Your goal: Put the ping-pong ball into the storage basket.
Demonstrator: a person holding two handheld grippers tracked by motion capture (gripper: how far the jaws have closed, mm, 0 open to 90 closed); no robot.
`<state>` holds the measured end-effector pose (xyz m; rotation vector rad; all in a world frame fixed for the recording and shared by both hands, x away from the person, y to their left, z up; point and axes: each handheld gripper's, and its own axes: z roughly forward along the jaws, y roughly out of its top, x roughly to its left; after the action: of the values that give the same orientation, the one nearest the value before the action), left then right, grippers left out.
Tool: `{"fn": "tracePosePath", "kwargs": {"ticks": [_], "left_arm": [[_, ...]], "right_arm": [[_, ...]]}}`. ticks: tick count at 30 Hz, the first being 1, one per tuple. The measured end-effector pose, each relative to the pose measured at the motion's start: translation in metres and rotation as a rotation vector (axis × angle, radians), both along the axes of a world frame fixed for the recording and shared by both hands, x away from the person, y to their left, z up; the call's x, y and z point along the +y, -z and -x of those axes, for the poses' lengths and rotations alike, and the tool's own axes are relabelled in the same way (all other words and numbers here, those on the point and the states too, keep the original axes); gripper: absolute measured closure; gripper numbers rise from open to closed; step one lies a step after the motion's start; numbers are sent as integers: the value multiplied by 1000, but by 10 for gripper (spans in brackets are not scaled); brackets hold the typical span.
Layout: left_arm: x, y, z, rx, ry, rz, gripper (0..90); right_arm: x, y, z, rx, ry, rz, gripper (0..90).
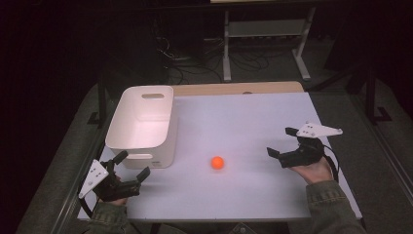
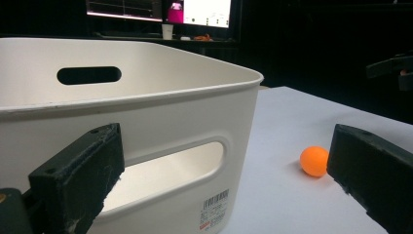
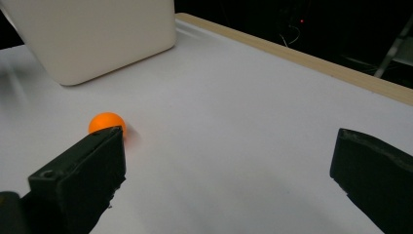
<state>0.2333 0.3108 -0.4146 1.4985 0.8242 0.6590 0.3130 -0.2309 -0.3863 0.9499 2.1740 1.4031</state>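
A small orange ball [image 1: 217,162] lies on the white table top [image 1: 243,122], just right of a white plastic bin [image 1: 143,124]. My left gripper [image 1: 132,166] sits open at the table's front left, close to the bin's near wall [image 2: 146,146]; the ball [image 2: 314,161] shows past its right jaw. My right gripper [image 1: 282,142] is open at the right side of the table, well to the right of the ball, with nothing between its jaws. In the right gripper view the ball [image 3: 107,123] peeks over the left jaw, and the bin [image 3: 97,34] stands behind.
The bin has handle slots [image 2: 89,75] and a barcode label [image 2: 214,210]. A wooden strip [image 1: 238,88] runs along the table's far edge. Beyond it stand a white metal frame [image 1: 265,34] and cables on the dark floor.
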Motion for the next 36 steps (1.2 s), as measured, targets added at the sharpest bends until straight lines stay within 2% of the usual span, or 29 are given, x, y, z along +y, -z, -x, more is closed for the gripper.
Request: {"fn": "tracePosePath", "kwargs": {"ticks": [36], "left_arm": [[1, 0, 0, 3, -3, 5, 0]], "right_arm": [[28, -7, -12, 35, -85, 49, 0]]}}
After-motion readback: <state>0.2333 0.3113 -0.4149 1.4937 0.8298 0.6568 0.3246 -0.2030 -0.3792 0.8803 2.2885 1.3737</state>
